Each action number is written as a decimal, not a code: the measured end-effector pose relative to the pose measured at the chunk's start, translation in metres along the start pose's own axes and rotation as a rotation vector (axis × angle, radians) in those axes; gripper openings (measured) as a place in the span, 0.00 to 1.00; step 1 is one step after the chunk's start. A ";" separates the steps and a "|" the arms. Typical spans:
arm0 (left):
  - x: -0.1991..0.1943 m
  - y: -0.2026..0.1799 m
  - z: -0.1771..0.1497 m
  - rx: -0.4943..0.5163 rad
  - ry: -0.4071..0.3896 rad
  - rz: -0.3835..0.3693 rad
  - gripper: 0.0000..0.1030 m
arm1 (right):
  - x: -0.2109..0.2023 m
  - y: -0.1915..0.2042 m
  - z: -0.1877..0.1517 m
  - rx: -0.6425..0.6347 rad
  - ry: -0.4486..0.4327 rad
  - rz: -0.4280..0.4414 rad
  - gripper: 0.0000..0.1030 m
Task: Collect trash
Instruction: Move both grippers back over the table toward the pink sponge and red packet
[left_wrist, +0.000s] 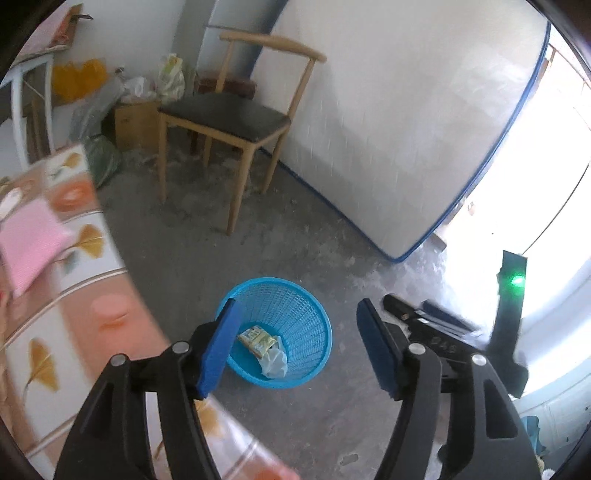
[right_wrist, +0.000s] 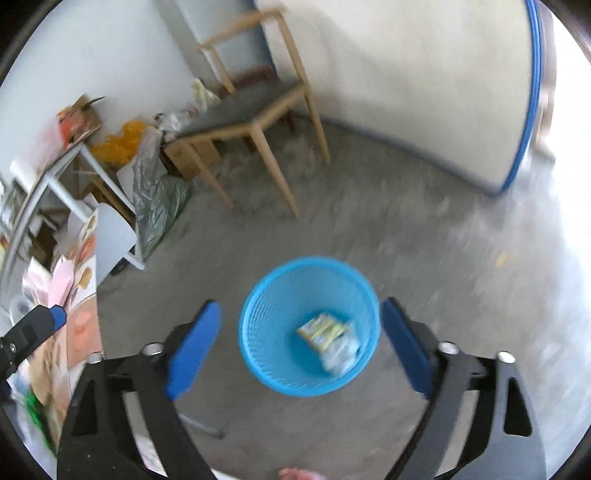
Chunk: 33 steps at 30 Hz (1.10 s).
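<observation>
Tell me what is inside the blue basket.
The blue basket holds a yellow-green packet and a crumpled clear wrapper. Anything beneath them is hidden.

Daylight from the right, glare blown out on floor (left_wrist: 546, 206), right wrist view motion-blurred, left sharper, desk (left_wrist: 74, 295) edge smeared, fisheye bending, dark corners
</observation>
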<state>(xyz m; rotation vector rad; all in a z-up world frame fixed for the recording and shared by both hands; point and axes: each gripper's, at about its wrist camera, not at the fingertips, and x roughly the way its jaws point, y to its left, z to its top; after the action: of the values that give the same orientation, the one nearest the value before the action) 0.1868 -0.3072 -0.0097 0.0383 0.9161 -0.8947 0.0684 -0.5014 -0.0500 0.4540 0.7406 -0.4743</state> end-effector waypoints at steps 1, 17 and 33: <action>-0.015 0.004 -0.004 -0.001 -0.017 0.009 0.62 | -0.017 0.009 0.000 -0.051 -0.047 -0.019 0.92; -0.235 0.108 -0.058 -0.133 -0.255 0.274 0.67 | -0.087 0.133 -0.004 -0.220 -0.046 0.374 0.92; -0.270 0.144 -0.067 -0.127 -0.238 0.334 0.68 | -0.014 0.279 0.013 -0.367 0.180 0.535 0.92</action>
<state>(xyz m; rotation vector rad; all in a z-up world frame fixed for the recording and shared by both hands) 0.1628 -0.0114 0.0891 -0.0234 0.7157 -0.5170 0.2215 -0.2813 0.0300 0.3330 0.8216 0.2060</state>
